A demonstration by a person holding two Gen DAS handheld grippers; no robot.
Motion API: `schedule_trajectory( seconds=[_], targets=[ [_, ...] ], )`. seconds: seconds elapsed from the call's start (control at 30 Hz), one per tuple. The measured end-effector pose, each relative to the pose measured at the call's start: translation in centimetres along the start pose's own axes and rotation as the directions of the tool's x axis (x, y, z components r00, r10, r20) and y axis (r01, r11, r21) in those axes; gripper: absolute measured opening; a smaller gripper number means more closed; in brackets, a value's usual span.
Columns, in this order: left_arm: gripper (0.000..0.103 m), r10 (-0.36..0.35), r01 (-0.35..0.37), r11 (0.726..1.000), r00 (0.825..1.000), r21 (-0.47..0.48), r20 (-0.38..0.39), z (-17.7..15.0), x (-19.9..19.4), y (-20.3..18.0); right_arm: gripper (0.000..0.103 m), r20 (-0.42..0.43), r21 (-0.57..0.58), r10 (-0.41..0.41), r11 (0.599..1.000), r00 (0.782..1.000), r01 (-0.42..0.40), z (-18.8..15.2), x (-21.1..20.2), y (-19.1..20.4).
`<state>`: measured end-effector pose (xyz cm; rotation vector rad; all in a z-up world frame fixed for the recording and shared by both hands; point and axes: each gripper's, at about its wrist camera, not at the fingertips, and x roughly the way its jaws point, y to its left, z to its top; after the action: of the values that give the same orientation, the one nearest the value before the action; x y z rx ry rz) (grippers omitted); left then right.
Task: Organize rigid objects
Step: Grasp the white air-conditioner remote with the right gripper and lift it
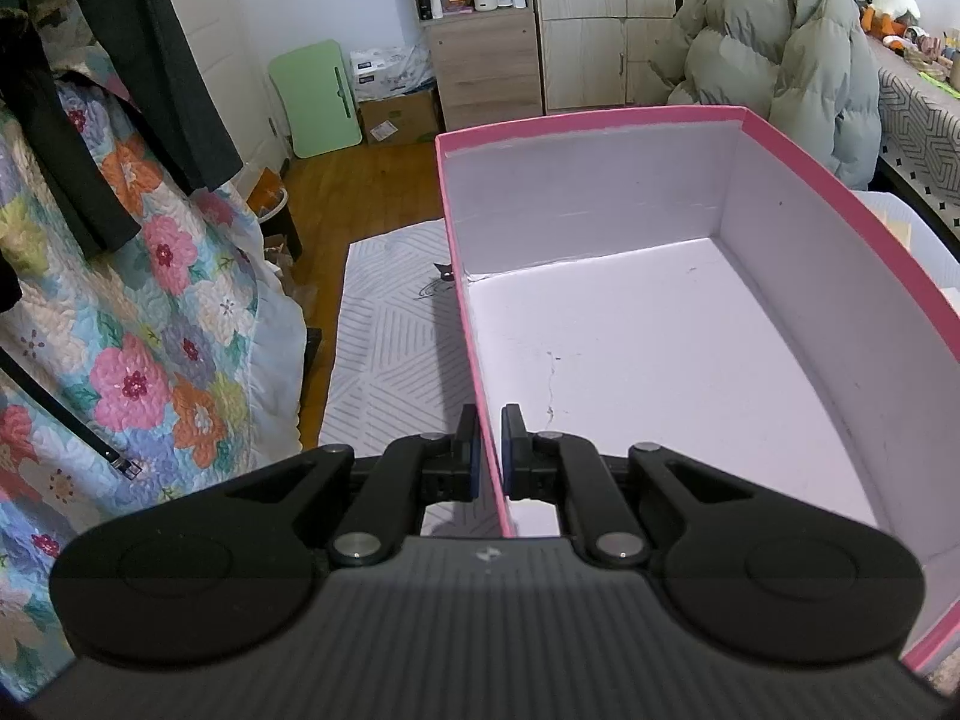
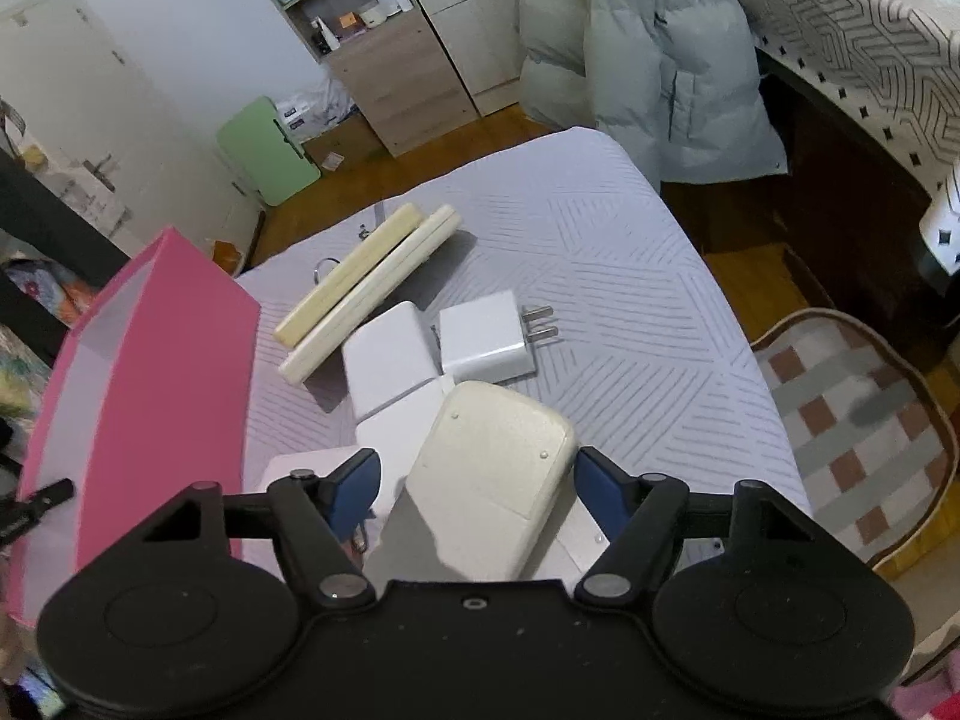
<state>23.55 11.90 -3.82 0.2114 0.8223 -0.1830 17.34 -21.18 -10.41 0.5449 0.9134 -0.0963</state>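
Observation:
My left gripper (image 1: pixel 490 450) is shut on the left wall of a pink box (image 1: pixel 474 324) with a white, empty inside; one finger is outside the wall, one inside. The box also shows at the left in the right wrist view (image 2: pixel 174 360). My right gripper (image 2: pixel 474 480) is open around a cream rounded case (image 2: pixel 498 474), its pads just off both sides. Beyond lie a white charger plug (image 2: pixel 489 339), a white flat block (image 2: pixel 390 360) and two cream bars (image 2: pixel 366 282), all on a grey striped cloth (image 2: pixel 630 300).
A floral quilt (image 1: pixel 120 330) hangs at the left. A grey puffer jacket (image 2: pixel 648 60) stands behind the cloth-covered surface. A checked rug (image 2: pixel 852 432) lies on the floor at the right, below a patterned table (image 2: pixel 840 30). A green panel (image 2: pixel 264 150) leans by the shelves.

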Motion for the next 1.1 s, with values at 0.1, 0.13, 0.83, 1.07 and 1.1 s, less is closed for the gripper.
schedule_trajectory(
  seconds=[0.1, 0.13, 0.83, 1.07, 1.1],
  targets=[
    [0.006, -0.001, 0.001, 1.000, 1.000, 0.002, -0.001, 0.0, 0.0, -0.3, 0.077, 0.003, -0.064, -0.036, 0.997, 0.999, 0.036, -0.3, 0.0, 0.6],
    [0.006, -0.003, 0.003, 1.000, 1.000, -0.002, 0.000, 0.0, 0.1, -0.1, 0.077, 0.004, -0.083, -0.049, 0.995, 0.999, 0.050, -0.4, 0.1, 0.9],
    [0.006, 0.037, -0.037, 0.997, 0.999, 0.062, -0.006, 0.4, 0.0, -0.7, 0.075, -0.085, 0.011, -0.030, 0.999, 0.996, 0.031, -2.0, -2.0, 0.5],
    [0.006, 0.030, -0.029, 0.998, 1.000, 0.054, -0.003, 0.3, 0.1, -0.2, 0.080, -0.024, -0.221, -0.164, 0.963, 0.986, 0.155, -3.3, -0.4, 4.5],
    [0.006, 0.029, -0.029, 0.998, 1.000, 0.053, -0.004, 0.2, 0.1, -0.2, 0.077, -0.002, -0.256, -0.192, 0.949, 0.981, 0.185, -3.5, -0.2, 4.8]
  ],
)
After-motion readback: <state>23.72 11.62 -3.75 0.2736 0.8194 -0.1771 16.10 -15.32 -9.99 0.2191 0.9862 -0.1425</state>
